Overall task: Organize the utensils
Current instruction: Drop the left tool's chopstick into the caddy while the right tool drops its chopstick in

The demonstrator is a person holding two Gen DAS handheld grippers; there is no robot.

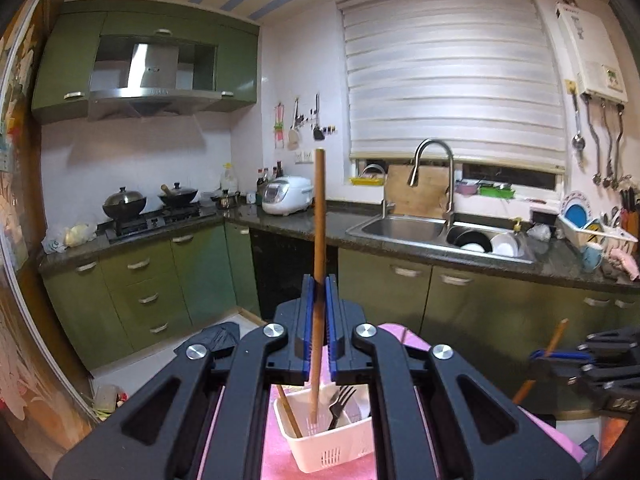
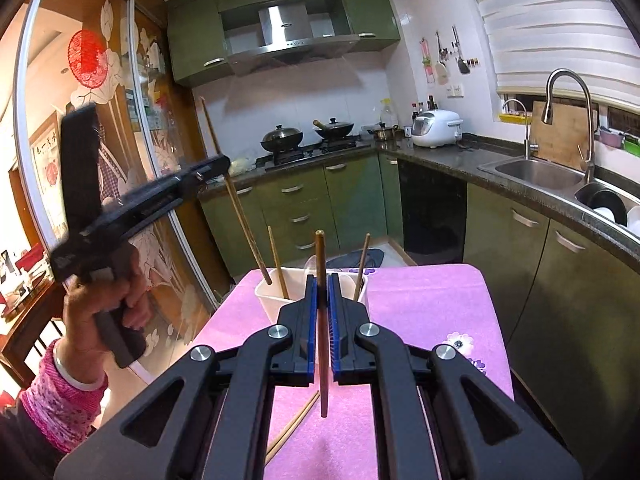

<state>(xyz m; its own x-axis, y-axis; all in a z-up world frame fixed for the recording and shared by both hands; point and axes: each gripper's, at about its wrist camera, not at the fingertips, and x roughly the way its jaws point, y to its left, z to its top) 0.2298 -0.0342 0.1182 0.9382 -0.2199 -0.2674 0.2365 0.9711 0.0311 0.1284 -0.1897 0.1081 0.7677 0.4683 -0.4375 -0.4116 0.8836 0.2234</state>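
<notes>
Landmark: white utensil basket (image 1: 320,436) on the pink cloth (image 2: 420,312).

Left gripper (image 1: 319,280) is clamped on a brown chopstick (image 1: 319,216), upright, its lower tip inside the basket beside a black fork (image 1: 340,404).

Right gripper (image 2: 321,280), nearer than the basket, pinches a second chopstick (image 2: 322,360); two loose chopsticks (image 2: 292,428) lie beneath it.

Beyond the basket: green cabinets (image 2: 296,208).

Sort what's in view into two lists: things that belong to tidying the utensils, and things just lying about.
For the job: chopstick in left gripper; chopstick in right gripper; white basket; fork; loose chopsticks on the pink cloth.

Lying about: woks; rice cooker; cutting board; sink; dish rack.
</notes>
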